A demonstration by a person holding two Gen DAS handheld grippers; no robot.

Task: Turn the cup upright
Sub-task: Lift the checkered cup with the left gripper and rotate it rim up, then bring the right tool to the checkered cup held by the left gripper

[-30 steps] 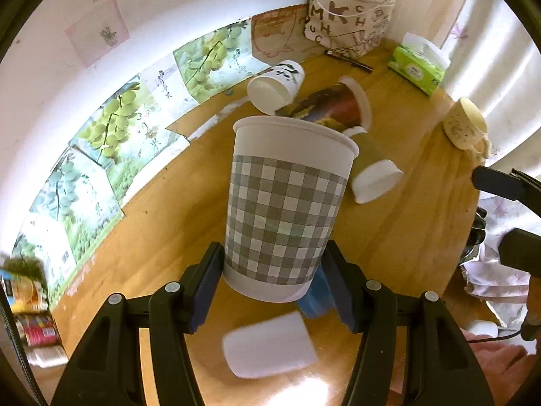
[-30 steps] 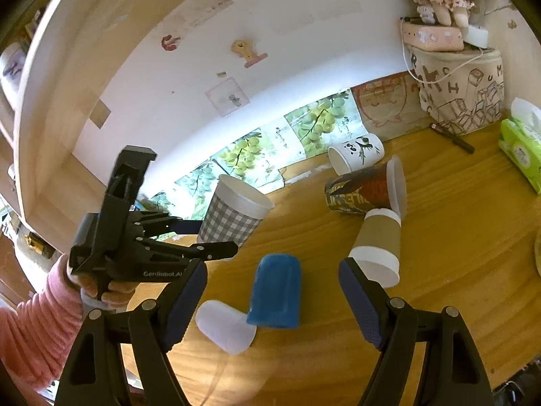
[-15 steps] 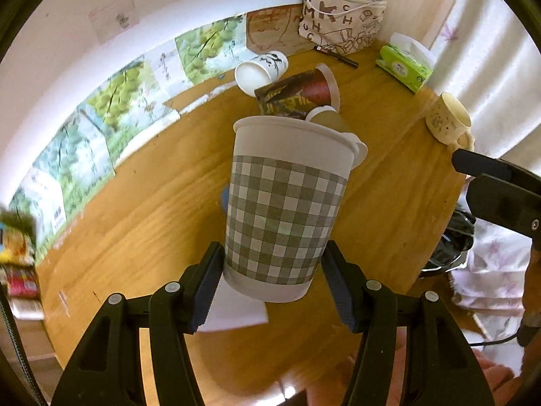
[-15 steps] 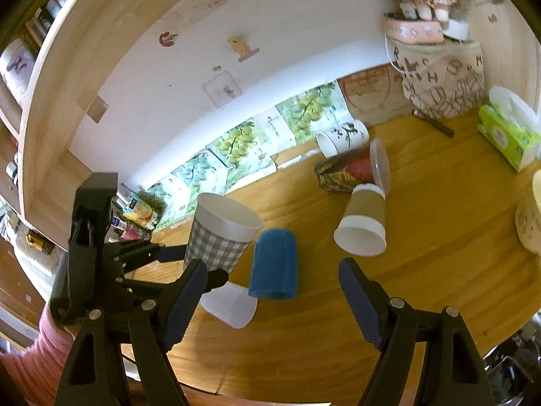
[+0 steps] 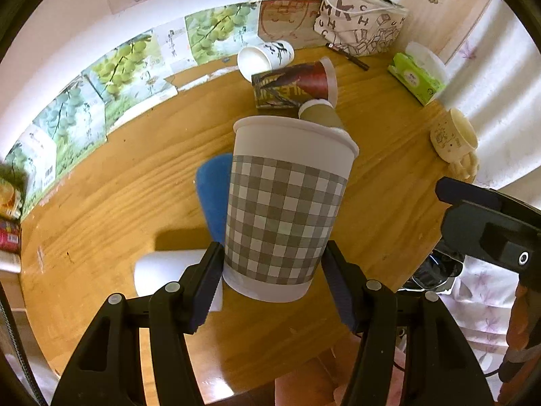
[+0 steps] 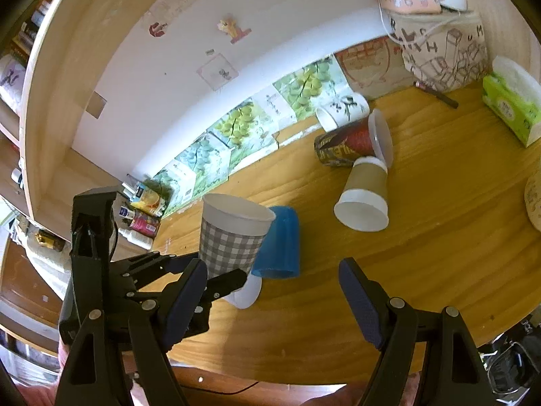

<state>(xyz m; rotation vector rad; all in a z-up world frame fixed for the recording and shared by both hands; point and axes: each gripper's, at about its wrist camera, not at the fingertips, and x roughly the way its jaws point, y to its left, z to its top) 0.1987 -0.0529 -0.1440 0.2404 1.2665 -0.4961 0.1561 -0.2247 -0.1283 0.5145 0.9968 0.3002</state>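
My left gripper (image 5: 272,282) is shut on a grey checked paper cup (image 5: 287,209), held upright with its mouth up, above the wooden table (image 5: 118,196). The same cup (image 6: 233,233) and the left gripper (image 6: 219,275) show at the left of the right wrist view. My right gripper (image 6: 274,304) is open and empty, raised above the table's front edge. A blue cup (image 6: 279,243) stands upside down just behind the checked cup. A small white cup (image 6: 245,294) lies on its side below it.
A brown cup (image 6: 365,193), a red printed cup (image 6: 351,142) and a white painted cup (image 6: 341,110) lie on their sides farther back. A green tissue box (image 6: 510,101), a canvas bag (image 6: 439,54) and a cream mug (image 5: 453,138) stand at the right.
My left gripper has lifted the checked cup higher and drawn it back toward the front edge, keeping it upright. The right gripper has risen and pulled back, still open.
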